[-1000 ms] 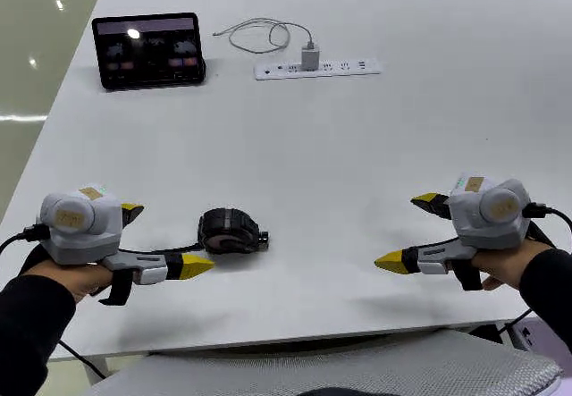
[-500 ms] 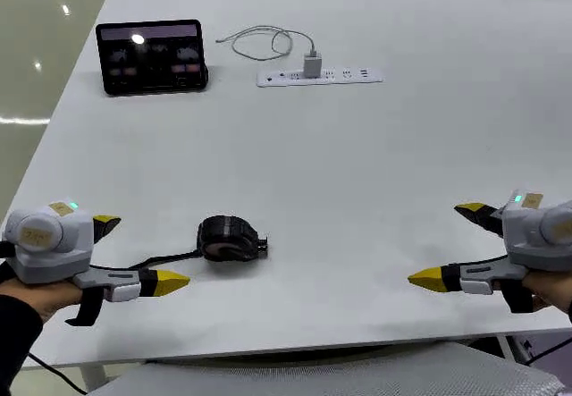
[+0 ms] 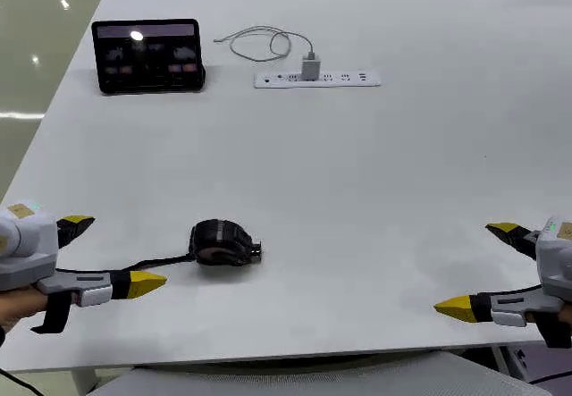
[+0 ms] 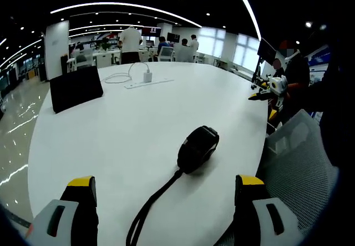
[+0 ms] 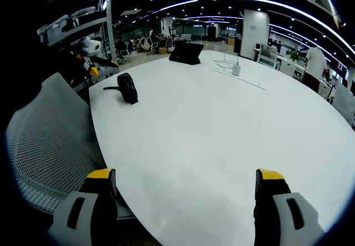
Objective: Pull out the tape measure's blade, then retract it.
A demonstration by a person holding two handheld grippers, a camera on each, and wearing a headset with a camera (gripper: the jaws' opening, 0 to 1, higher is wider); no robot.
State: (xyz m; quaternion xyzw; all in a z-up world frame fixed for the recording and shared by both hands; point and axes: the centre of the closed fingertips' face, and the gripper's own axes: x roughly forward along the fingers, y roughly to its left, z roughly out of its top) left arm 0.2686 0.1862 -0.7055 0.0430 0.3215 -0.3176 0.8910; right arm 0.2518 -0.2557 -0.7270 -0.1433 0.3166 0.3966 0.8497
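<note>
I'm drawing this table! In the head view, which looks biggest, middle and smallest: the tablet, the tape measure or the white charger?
1. tablet
2. tape measure, though it sits nearer the camera
3. charger

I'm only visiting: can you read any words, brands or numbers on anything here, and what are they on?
No text here can be read.
Tablet screen: bright patches, too blurred to read.
Tape measure: no marking that can be made out.
Power strip: too small to tell.
</note>
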